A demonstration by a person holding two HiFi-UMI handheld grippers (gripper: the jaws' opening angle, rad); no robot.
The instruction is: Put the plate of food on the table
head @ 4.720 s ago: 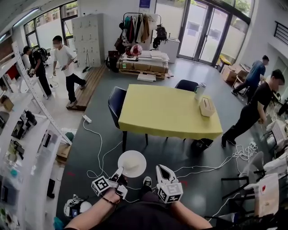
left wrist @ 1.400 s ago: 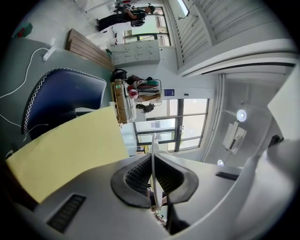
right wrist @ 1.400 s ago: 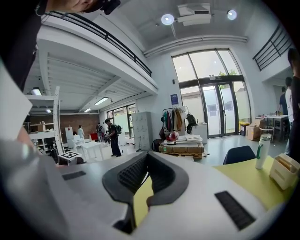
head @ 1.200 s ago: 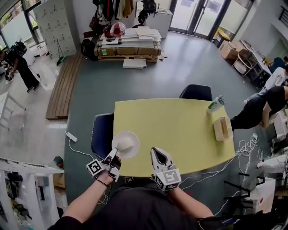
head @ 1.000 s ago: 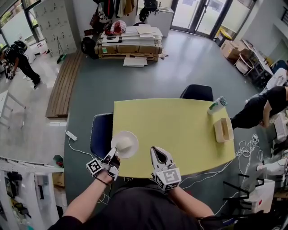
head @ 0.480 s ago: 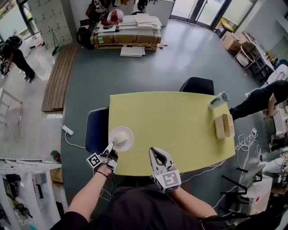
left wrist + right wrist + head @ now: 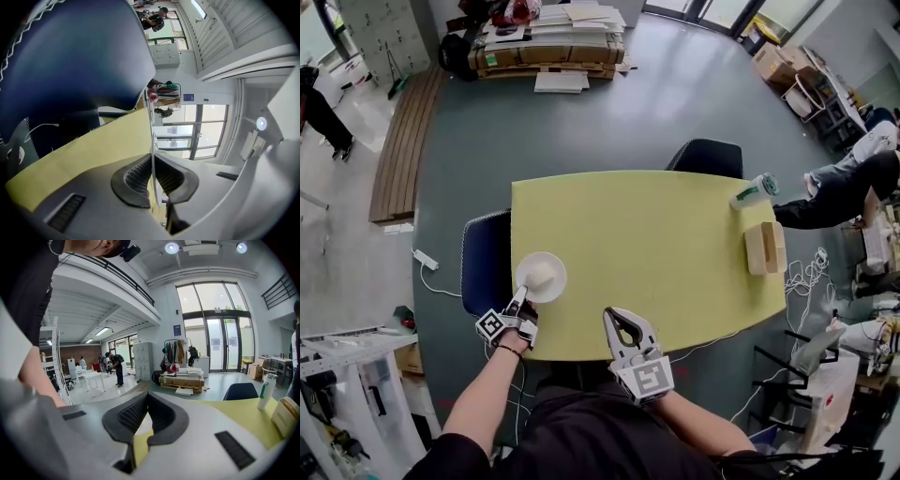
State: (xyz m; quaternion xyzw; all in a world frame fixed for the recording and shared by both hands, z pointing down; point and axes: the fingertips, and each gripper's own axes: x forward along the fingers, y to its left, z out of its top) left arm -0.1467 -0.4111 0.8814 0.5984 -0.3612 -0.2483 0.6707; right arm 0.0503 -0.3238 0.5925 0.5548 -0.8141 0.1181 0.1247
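A white plate with a pale mound of food sits over the near left corner of the yellow table. My left gripper is shut on the plate's near rim. In the left gripper view the rim of the plate shows edge-on between the ribbed pads, with the yellow table beside it. Whether the plate rests on the tabletop cannot be told. My right gripper hovers at the table's near edge, shut with nothing in it. In its own view the right gripper shows its tips touching.
A dark blue chair stands against the table's left side, close to the plate, and another chair at the far side. A bottle and a wooden box sit at the table's right end. Cables lie on the floor there.
The plate and my left gripper have moved from over the chair at the table's left edge to over the tabletop. My right gripper has stayed shut at the near edge.
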